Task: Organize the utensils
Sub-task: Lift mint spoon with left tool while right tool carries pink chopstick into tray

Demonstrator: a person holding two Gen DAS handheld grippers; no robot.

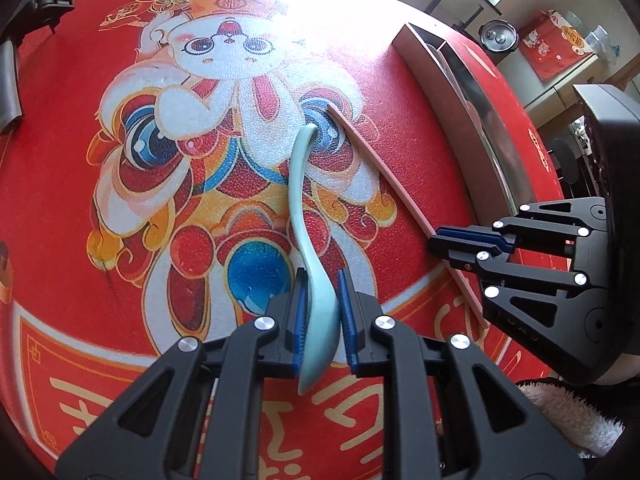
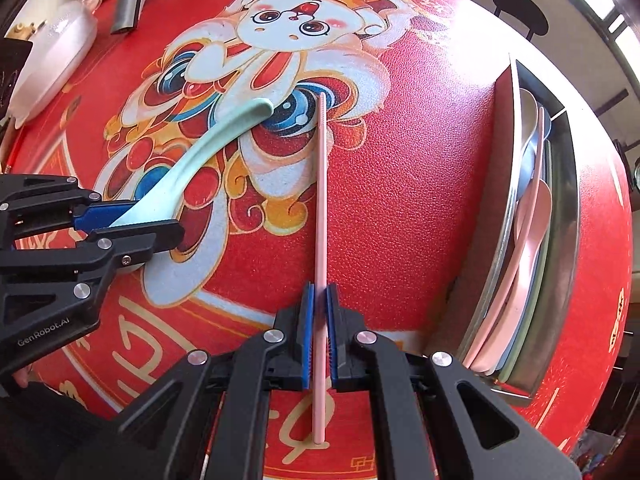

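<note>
My left gripper (image 1: pixel 322 280) is shut on the bowl of a mint-green spoon (image 1: pixel 304 200), whose handle points away over the red tablecloth. The right wrist view shows this gripper (image 2: pixel 160 222) at the left with the spoon (image 2: pixel 208 144) reaching toward the middle. My right gripper (image 2: pixel 320 290) is shut on a pink chopstick (image 2: pixel 322 200), which runs straight ahead between its pads. From the left wrist view, the right gripper (image 1: pixel 436 242) sits at the right edge, with the chopstick (image 1: pixel 384 168) slanting away. A metal utensil tray (image 2: pixel 560 240) at the table's right holds pink, blue and green spoons.
The tray (image 1: pixel 452 92) lies along the table's right edge. A white plastic item (image 2: pixel 52 52) and a grey metal piece (image 2: pixel 128 0) sit at the far left. A fluffy sleeve (image 1: pixel 568 412) shows low right. A pressure cooker (image 1: pixel 498 38) and red box (image 1: pixel 556 44) stand beyond the table.
</note>
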